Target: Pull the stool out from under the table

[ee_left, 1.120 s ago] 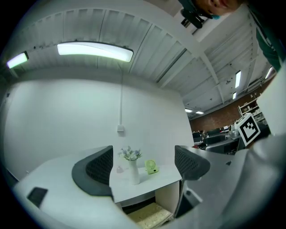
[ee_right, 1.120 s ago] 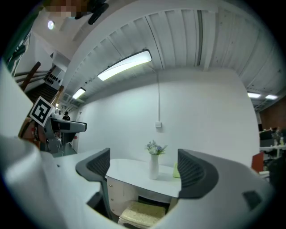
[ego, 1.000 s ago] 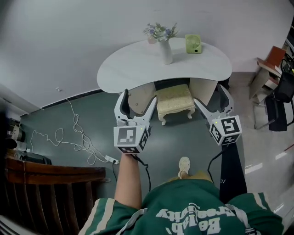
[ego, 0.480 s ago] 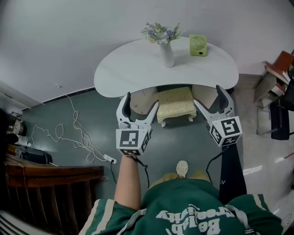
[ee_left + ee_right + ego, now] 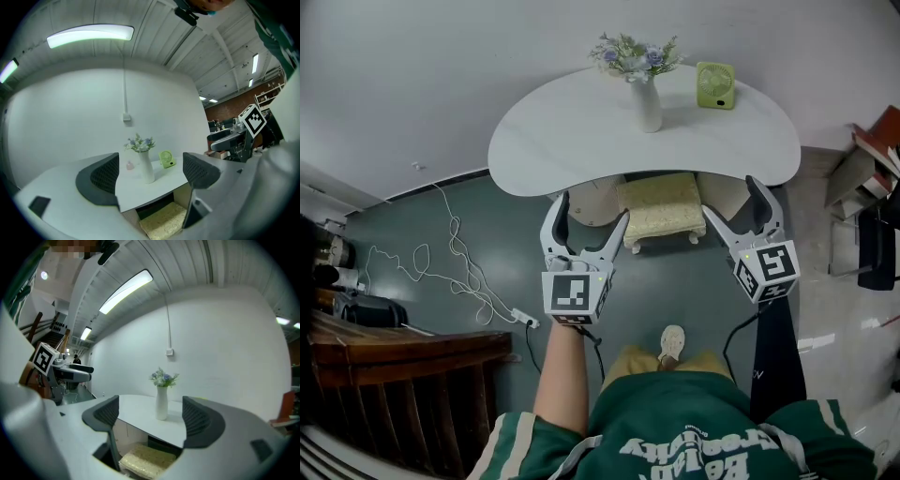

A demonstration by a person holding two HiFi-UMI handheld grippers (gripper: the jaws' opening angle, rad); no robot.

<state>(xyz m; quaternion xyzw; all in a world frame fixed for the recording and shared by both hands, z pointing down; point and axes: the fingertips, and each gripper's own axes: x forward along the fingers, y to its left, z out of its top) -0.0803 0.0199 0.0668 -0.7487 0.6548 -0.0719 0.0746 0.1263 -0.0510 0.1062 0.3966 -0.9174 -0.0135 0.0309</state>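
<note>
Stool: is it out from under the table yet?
Not yet. Done: nothing, the stool sits under the table. In hand: the left hand-held gripper and right hand-held gripper hover open and empty before it; the right's jaws have just been closing. Left: grip the stool, pull it out.

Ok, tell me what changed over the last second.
The left gripper and right gripper both advanced toward the stool, open. The right gripper's jaws have just been closing a little, with nothing between them. Stool still under the table; vase and fan unmoved.

White lettering on the green shirt (image 5: 694,441) is unreadable.
</note>
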